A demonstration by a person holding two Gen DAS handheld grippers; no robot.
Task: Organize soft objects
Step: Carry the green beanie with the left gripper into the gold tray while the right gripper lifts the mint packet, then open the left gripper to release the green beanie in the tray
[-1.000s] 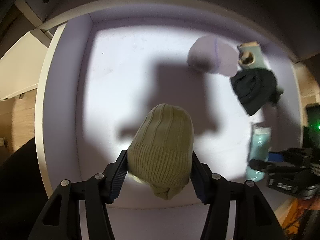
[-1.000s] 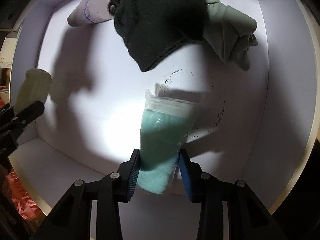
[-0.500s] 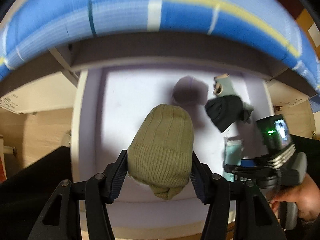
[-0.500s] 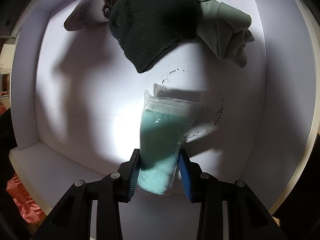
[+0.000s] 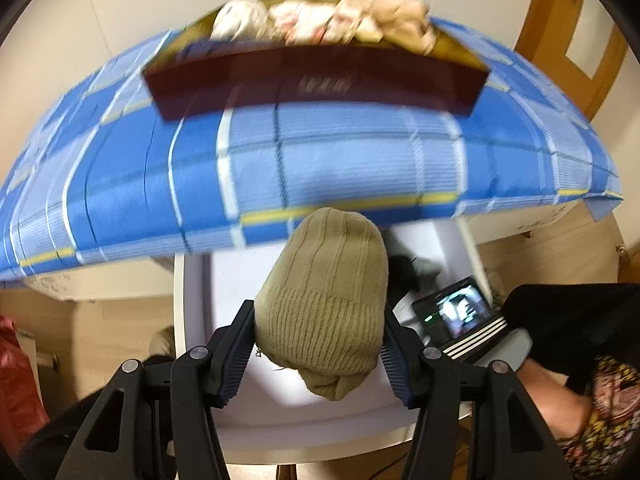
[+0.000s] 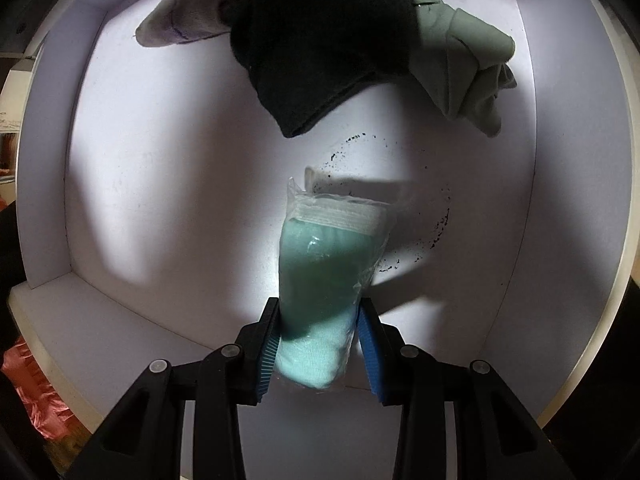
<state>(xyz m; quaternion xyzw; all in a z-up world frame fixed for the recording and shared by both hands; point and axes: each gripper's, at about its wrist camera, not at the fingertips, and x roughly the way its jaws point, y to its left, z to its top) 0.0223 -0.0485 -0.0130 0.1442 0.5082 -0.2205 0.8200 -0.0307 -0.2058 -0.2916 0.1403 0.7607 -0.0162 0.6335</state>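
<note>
My left gripper (image 5: 320, 344) is clamped on an olive knit beanie (image 5: 324, 300) — the blue-ribbed pads press its cuff from both sides at lower centre of the left wrist view, and the crown stands up toward the middle of the frame. Below and behind the hat lies the white drawer (image 5: 192, 304), its rim running down the left of centre. Across the whole middle of that view spreads a blue plaid cloth (image 5: 320, 152), blurred, and on it at the top sits a dark red box (image 5: 316, 84) filled with pale plush toys (image 5: 320, 20), too smeared to tell apart. At the right edge I can see the small lit screen (image 5: 460, 312) of my other tool and my forearm (image 5: 556, 400) in a dark sleeve.

My right gripper (image 6: 318, 340) is closed on a teal cloth roll in a clear plastic bag (image 6: 324, 272) — its jaws are narrow, pinching the lower end at bottom centre of the right wrist view, the bag's sealed top pointing up. It hangs over the white drawer floor (image 6: 160, 160). At the upper centre lies a black knit hat (image 6: 320, 40), overlapping a pale lilac fabric piece (image 6: 180, 24) to its left and a grey-green garment (image 6: 468, 56) to its right.
</note>
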